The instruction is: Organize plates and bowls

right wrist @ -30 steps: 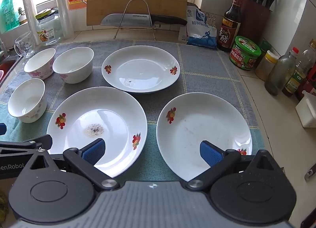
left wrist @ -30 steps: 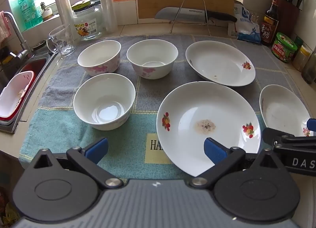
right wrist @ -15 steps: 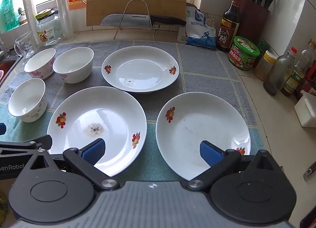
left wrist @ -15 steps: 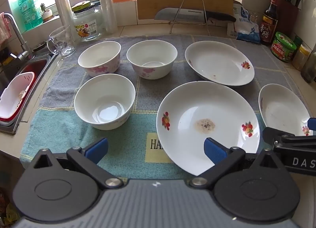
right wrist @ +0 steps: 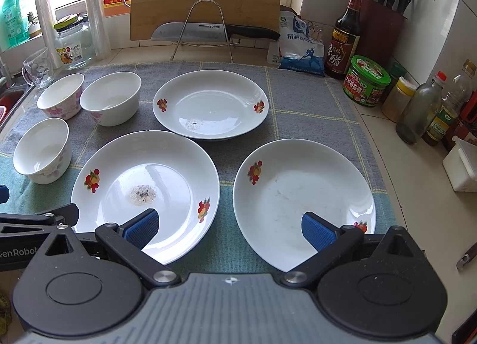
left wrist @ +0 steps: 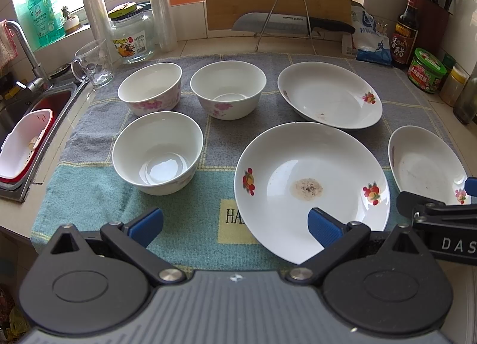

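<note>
Three white bowls with pink flowers stand on a towel: the near bowl, the far left bowl and the far middle bowl. Three white fruit-print plates lie to their right: a stained near plate, a far plate and a right plate. My left gripper hangs open above the towel's front, its right finger over the stained plate's rim. My right gripper is open, straddling the gap between the stained and right plates.
A sink with a red-and-white basket lies left. A glass mug, jar, knife on a wire rack and cutting board stand behind. Sauce bottles, a green tub and a knife block crowd the right.
Both grippers have barely moved; the view has shifted very slightly. Nothing was taken hold of or let go.
</note>
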Motion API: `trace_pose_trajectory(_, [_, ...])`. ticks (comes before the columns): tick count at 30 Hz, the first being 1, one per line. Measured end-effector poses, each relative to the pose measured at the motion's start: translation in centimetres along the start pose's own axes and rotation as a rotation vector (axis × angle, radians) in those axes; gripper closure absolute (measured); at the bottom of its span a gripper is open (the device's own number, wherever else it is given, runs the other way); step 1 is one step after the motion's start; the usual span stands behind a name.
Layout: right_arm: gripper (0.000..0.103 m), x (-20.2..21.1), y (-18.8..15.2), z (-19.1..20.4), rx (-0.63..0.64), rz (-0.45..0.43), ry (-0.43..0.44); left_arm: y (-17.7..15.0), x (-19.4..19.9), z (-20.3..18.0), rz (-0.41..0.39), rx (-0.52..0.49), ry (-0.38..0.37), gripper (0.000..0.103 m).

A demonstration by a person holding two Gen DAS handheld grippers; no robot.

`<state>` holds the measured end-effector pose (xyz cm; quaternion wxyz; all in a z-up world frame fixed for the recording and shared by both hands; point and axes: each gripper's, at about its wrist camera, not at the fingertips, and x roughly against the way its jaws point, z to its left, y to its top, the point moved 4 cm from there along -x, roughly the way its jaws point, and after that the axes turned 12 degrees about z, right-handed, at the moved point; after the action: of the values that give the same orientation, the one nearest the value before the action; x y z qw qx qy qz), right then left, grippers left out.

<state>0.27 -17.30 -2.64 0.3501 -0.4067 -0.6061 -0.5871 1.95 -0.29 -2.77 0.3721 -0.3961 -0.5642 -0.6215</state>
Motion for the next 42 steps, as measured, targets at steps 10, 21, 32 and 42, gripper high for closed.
trace_pose_trajectory(10, [0.0, 0.05, -0.03, 0.03, 0.0, -0.002, -0.001, 0.0, 0.06, -0.03, -0.001, -0.001, 0.0, 0.001])
trace_pose_trajectory(21, [0.0, -0.05, 0.01, 0.11, 0.001, -0.003, -0.002, -0.02, 0.05, -0.02, -0.001, 0.0, 0.0, 0.001])
trace_pose_trajectory(32, [0.0, 0.15, -0.04, -0.04, 0.002, 0.0, -0.004, -0.02, 0.14, 0.24, 0.003, 0.0, -0.001, 0.001])
trace_pose_trajectory(42, [0.0, 0.08, -0.11, -0.07, 0.001, -0.002, -0.006, -0.06, 0.05, 0.21, 0.001, -0.001, 0.001, 0.001])
